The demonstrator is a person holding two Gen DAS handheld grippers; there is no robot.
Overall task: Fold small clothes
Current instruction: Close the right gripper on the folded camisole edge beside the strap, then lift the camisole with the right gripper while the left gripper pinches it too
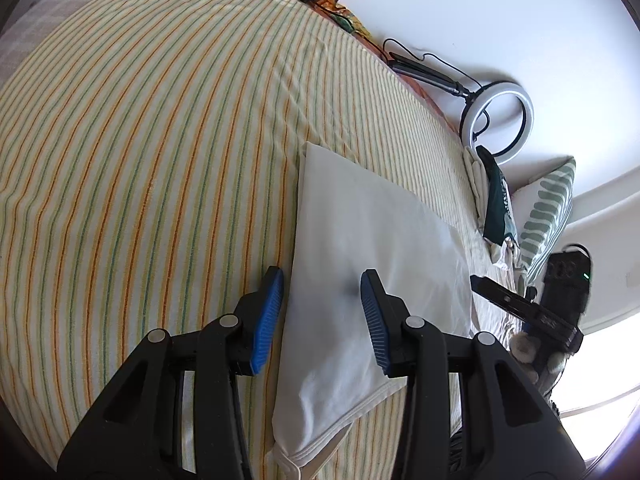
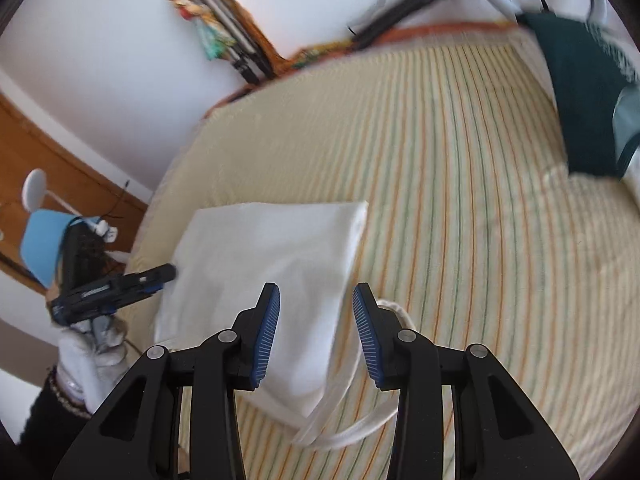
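Item: left gripper [image 1: 322, 320] and right gripper [image 2: 316, 332], both black-armed with ribbed blue pads, each with jaws parted and grasping nothing, poised above the folded white cloth garment [image 1: 360, 280], which lies flat on the cream bedsheet with orange and green stripes [image 1: 140, 160], its white straps [image 2: 360, 428] trailing at the near edge. Further off: a dark green garment [image 2: 580, 100], blurred and cut off by the frame, beside a leaf-print cushion [image 1: 548, 208]. Beyond, a white ring light [image 1: 500, 120] against the wall; no containers visible.
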